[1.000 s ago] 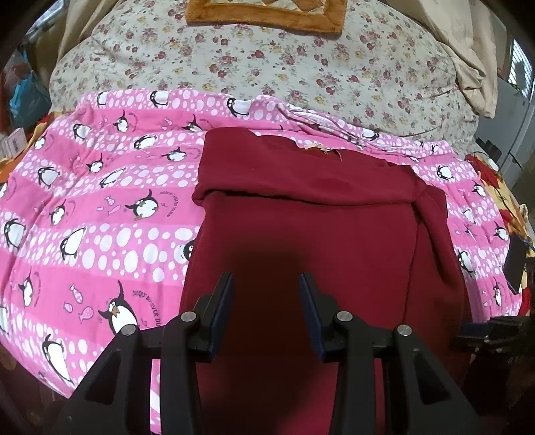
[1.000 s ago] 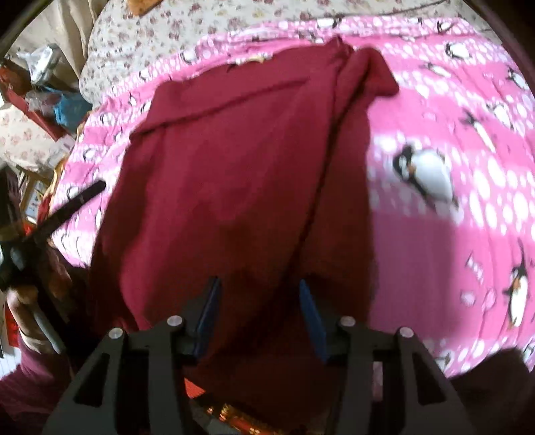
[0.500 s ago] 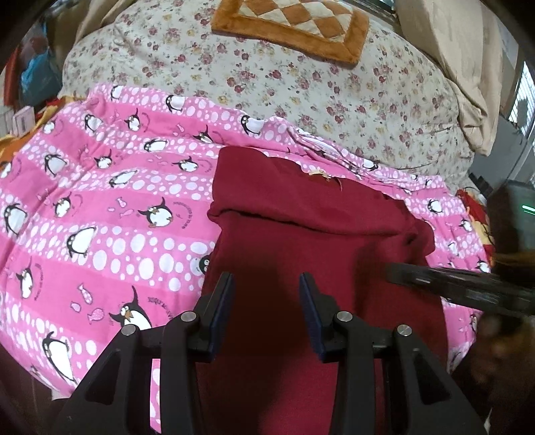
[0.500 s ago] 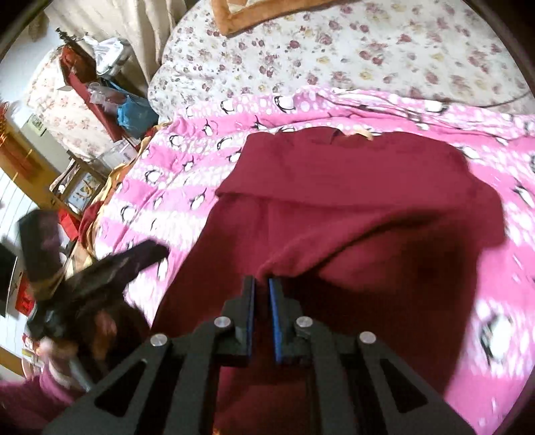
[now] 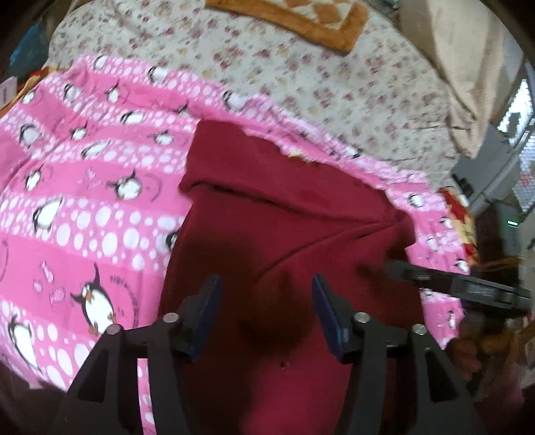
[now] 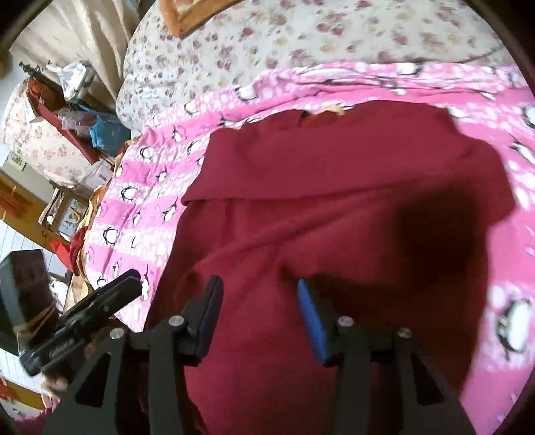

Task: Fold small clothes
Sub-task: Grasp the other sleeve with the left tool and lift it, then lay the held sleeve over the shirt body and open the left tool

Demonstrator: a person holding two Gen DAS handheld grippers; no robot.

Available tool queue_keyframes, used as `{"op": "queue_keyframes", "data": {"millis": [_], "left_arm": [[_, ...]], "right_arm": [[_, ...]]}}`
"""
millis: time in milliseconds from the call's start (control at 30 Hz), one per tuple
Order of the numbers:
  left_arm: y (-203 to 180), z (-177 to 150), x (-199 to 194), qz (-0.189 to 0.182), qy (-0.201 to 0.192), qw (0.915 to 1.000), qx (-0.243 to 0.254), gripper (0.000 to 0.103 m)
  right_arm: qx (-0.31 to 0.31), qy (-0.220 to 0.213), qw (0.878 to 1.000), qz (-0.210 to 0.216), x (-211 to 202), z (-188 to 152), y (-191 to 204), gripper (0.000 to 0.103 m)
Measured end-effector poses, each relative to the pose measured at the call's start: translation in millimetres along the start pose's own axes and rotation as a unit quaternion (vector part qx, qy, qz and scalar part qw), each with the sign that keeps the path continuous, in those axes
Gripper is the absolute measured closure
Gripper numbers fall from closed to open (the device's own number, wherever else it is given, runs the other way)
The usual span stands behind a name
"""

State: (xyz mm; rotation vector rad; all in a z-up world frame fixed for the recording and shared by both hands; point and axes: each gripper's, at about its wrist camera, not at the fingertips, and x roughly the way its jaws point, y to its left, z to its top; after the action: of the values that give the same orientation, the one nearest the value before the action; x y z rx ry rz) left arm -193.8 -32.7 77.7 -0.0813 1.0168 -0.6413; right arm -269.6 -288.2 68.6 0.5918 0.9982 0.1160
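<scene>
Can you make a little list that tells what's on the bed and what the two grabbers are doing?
clothing: dark red garment, top edge folded over, lying on the blanket
blanket: pink penguin blanket
behind it: flowery quilt with an orange checked cushion
left gripper: over the garment, jaws opening, nothing pinched
right gripper: over the garment, jaws opening, nothing pinched
folding: not finished

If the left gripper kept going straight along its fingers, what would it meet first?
Most likely the dark red fabric garment lying on the pink penguin-print blanket; the left gripper, jaws opening and empty, points down at it.
</scene>
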Motion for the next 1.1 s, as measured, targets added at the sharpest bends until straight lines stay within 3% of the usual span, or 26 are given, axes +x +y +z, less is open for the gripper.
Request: {"op": "queue_keyframes", "data": {"millis": [100,267,300,333,400,500,700,900,1100], "left_arm": [[-1,-10,20,0.032,0.035,0.9988,-0.005,0.067],[-13,-21,43,0.039,0.052,0.9978,-0.011,0.068],[-18,-20,44,0.04,0.043,0.9983,-0.004,0.078],[-21,-19,45,0.036,0.041,0.9985,0.0,0.1],[-29,-11,46,0.009,0.049,0.9988,0.001,0.103],[-50,17,27,-0.03,0.024,0.9991,0.016,0.103],[-122,111,-31,-0.103,-0.025,0.9907,0.086,0.103],[-206,193,-74,-0.155,-0.058,0.9747,0.15,0.103],[-259,246,-88,-0.188,-0.064,0.9672,0.159,0.103]], "right_arm": [[0.01,-0.01,1.0,-0.01,-19,-8,-16,0.052],[0.037,-0.018,0.999,-0.012,-39,-21,-45,0.052],[0.039,-0.021,0.999,-0.015,-42,-23,-49,0.052],[0.042,-0.025,0.999,-0.018,-44,-23,-52,0.052],[0.053,-0.039,0.997,-0.027,-52,-22,-61,0.052],[0.072,-0.055,0.995,-0.033,-63,-19,-75,0.049],[0.106,-0.093,0.989,-0.043,-87,-12,-103,0.048],[0.125,-0.115,0.984,-0.054,-100,0,-126,0.048],[0.126,-0.119,0.983,-0.06,-97,18,-134,0.044]]}}
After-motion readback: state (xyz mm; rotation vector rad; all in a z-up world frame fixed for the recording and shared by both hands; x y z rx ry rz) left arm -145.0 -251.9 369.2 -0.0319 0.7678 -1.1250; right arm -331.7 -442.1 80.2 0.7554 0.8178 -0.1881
